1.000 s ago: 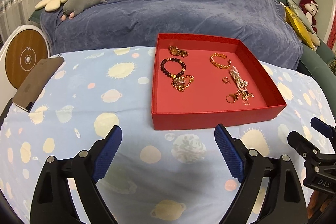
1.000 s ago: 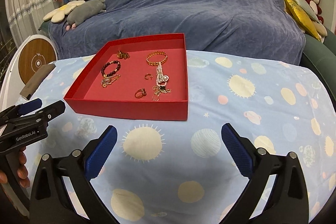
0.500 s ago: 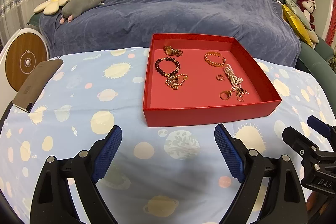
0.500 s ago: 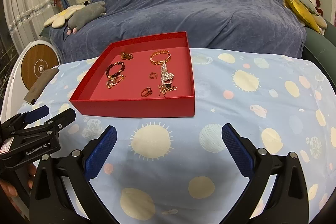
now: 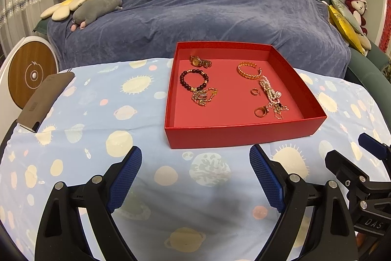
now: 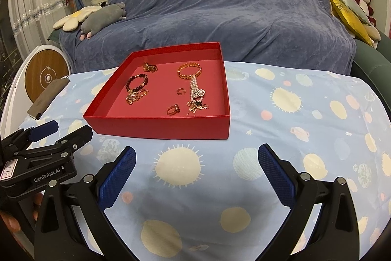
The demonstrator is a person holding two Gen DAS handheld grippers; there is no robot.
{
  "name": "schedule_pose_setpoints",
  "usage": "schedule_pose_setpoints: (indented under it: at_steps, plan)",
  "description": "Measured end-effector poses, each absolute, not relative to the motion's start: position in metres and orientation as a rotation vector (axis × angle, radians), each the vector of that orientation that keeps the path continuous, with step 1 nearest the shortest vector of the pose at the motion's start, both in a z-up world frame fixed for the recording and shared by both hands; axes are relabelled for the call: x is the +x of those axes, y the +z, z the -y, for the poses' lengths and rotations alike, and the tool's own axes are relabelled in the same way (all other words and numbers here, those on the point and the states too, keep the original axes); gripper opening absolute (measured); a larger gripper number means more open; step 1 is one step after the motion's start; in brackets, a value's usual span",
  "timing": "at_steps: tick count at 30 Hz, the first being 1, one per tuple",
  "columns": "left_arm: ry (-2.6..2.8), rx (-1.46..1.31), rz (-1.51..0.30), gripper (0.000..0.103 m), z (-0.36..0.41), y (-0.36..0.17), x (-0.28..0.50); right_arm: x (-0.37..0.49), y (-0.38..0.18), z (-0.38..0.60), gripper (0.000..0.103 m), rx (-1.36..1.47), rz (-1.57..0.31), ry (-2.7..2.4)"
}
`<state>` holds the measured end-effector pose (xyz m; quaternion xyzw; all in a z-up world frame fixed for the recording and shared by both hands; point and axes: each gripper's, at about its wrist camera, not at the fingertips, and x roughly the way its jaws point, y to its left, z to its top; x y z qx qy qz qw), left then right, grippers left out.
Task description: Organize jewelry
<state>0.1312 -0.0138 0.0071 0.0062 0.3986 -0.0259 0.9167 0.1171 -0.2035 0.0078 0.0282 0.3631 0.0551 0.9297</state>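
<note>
One red tray (image 5: 239, 136) sits on the table (image 5: 97, 114), far of both tongs. Inside: one gold watch (image 5: 200, 62), one dark bead bracelet (image 5: 193, 78), one gold chain tangle (image 5: 204, 96), one gold cuff bracelet (image 5: 248, 70), one pearl strand (image 5: 268, 89), two rings (image 5: 260, 111). Left tongs (image 5: 195, 174) spread wide, grasping nothing. Right tongs (image 6: 196, 171) likewise spread, grasping nothing. One dark phone (image 5: 45, 99) lies far left.

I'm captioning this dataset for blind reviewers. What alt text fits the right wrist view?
A shallow red tray on a planet-print tablecloth holds a dark bead bracelet, gold bangle, pearl strand and rings. The open right gripper hovers empty before it; the left gripper sits at lower left, a blue-draped sofa behind.
</note>
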Motion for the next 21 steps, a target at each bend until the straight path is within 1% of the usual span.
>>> schedule_pose_setpoints:
  at_steps: [21]
  plan:
    - [-0.063,0.026,-0.818,0.087,0.0177,0.0059,0.1299,0.1161,0.0056,0.2000,0.098,0.044,-0.748,0.118]
